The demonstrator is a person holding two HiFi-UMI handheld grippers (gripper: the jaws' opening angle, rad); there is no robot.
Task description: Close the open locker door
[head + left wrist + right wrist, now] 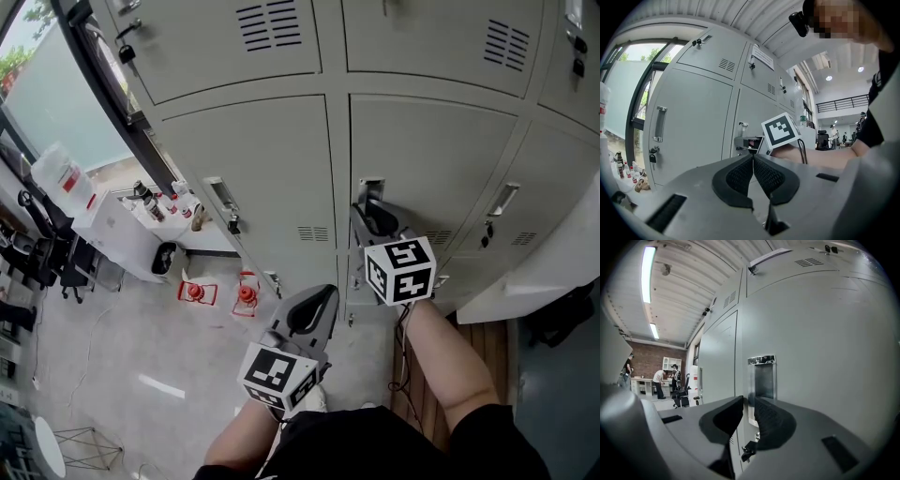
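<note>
The locker door (431, 178) is in the lower row of the bank, just right of the centre post, and from the head view it looks about flush with its neighbours. Its recessed handle (371, 190) sits at the door's left edge. My right gripper (373, 214) points level at that handle, jaws a little apart and pinching nothing, with my forearm (450, 361) reaching straight out. My left gripper (326, 295) hangs lower and nearer me, jaws clenched together on nothing
</note>
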